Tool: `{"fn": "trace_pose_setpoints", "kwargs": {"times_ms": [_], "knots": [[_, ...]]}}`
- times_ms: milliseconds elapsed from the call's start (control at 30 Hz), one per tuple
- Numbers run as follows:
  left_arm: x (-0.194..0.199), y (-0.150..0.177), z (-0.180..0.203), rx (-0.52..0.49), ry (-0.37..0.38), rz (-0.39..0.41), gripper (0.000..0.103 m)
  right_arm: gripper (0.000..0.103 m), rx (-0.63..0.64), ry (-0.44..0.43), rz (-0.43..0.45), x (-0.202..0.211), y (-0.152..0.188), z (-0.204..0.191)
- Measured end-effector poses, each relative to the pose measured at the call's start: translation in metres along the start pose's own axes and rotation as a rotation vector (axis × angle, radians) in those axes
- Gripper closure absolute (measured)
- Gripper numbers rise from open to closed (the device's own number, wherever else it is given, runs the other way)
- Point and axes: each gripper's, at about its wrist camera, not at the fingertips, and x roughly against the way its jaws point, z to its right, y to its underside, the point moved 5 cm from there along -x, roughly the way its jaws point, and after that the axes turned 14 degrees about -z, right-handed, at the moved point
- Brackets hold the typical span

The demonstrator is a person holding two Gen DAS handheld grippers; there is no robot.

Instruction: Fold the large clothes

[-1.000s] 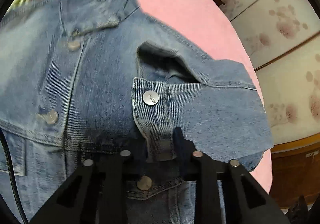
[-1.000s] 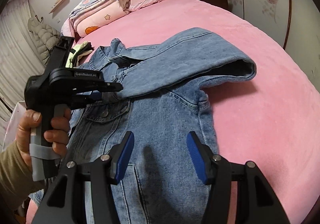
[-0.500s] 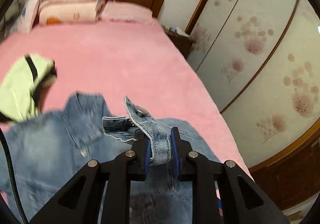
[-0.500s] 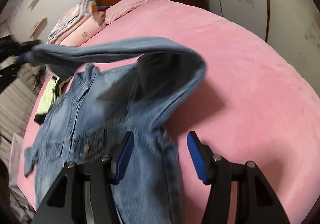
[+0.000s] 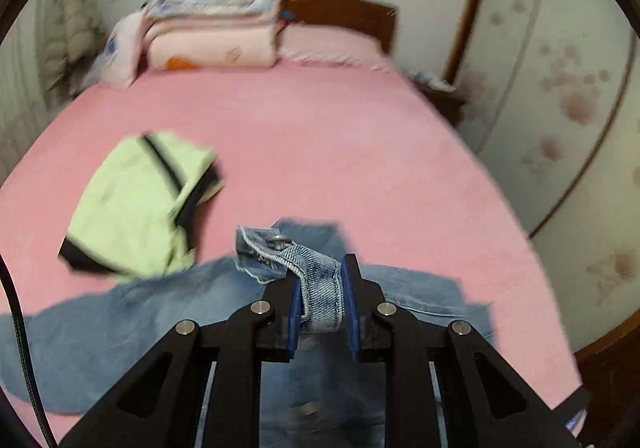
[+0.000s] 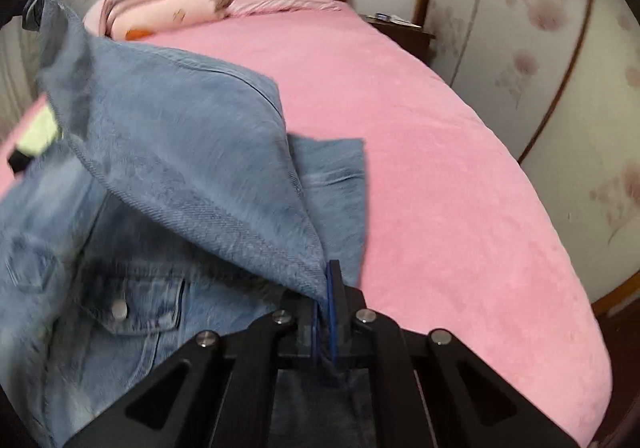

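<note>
A blue denim jacket [image 6: 120,288] lies on the pink bed [image 6: 440,168]. My left gripper [image 5: 322,276] is shut on the buttoned sleeve cuff [image 5: 316,272] and holds it lifted above the jacket [image 5: 120,328]. My right gripper [image 6: 326,288] is shut on the sleeve's [image 6: 192,168] lower end near the shoulder. The sleeve stretches taut from it up to the far left of the right wrist view, where the cuff [image 6: 34,12] hangs from the left gripper.
A folded yellow-green garment [image 5: 136,208] lies on the bed left of the jacket. Folded quilts [image 5: 208,36] and a pillow sit by the wooden headboard [image 5: 340,20]. A nightstand [image 6: 400,28] and floral wardrobe doors [image 6: 540,48] stand to the right.
My left gripper lifted the cuff up off the jacket front. My right gripper, open above the jacket before, has shut on the sleeve near the shoulder. The sleeve is now raised and taut.
</note>
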Motion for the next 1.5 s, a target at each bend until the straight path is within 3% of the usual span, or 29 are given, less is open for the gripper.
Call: {"fn": "trace_pose_setpoints", "kwargs": {"times_ms": [100,267,400,500,667,800,967,1000,1033,1067,1100,1167,1233,1333,1400,1467,1500], "knots": [[-0.04,0.033,-0.047,0.065,-0.039,-0.099,0.087,0.099,0.073,0.062,-0.023,-0.006,0.009,-0.02],[-0.096,0.09,-0.094,0.124,-0.035,-0.239,0.083,0.086,0.188,0.169,-0.055,-0.014,0.025,-0.045],[-0.109,0.112,-0.112,0.167,0.021,-0.267,0.063,0.062,0.235,0.178,-0.042,-0.006,0.032,-0.051],[-0.103,0.12,-0.123,0.206,0.139,-0.293,0.041,0.057,0.234,0.126,-0.04,0.005,0.036,-0.047],[-0.093,0.136,-0.136,0.253,0.257,-0.326,0.04,0.056,0.186,0.034,-0.05,0.023,0.051,-0.041],[-0.098,0.159,-0.146,0.35,0.377,-0.361,0.041,0.056,0.129,-0.029,-0.075,0.026,0.061,-0.035],[-0.108,0.165,-0.15,0.442,0.447,-0.344,0.043,0.056,0.056,-0.061,-0.116,0.018,0.072,-0.027],[-0.109,0.166,-0.152,0.458,0.46,-0.344,0.05,0.056,0.042,-0.072,-0.122,0.018,0.073,-0.026],[-0.109,0.167,-0.153,0.464,0.453,-0.344,0.057,0.056,0.029,-0.082,-0.126,0.017,0.075,-0.024],[-0.109,0.166,-0.153,0.457,0.431,-0.344,0.077,0.056,0.017,-0.088,-0.128,0.016,0.075,-0.024],[-0.109,0.163,-0.149,0.423,0.397,-0.359,0.078,0.056,0.009,-0.091,-0.13,0.016,0.075,-0.023],[-0.098,0.153,-0.14,0.313,0.261,-0.315,0.081,0.056,-0.003,-0.092,-0.131,0.015,0.075,-0.023],[-0.075,0.141,-0.118,0.095,0.045,-0.223,0.081,0.056,-0.004,-0.088,-0.131,0.016,0.074,-0.024],[-0.065,0.139,-0.093,-0.157,-0.166,-0.165,0.081,0.056,-0.004,-0.083,-0.127,0.016,0.073,-0.024],[-0.081,0.147,-0.088,-0.256,-0.236,-0.23,0.077,0.056,-0.002,-0.079,-0.127,0.016,0.074,-0.023],[-0.096,0.156,-0.093,-0.288,-0.262,-0.318,0.065,0.056,0.002,-0.075,-0.129,0.015,0.075,-0.024],[-0.095,0.156,-0.097,-0.276,-0.246,-0.32,0.061,0.056,0.002,-0.075,-0.13,0.015,0.074,-0.023]]}}
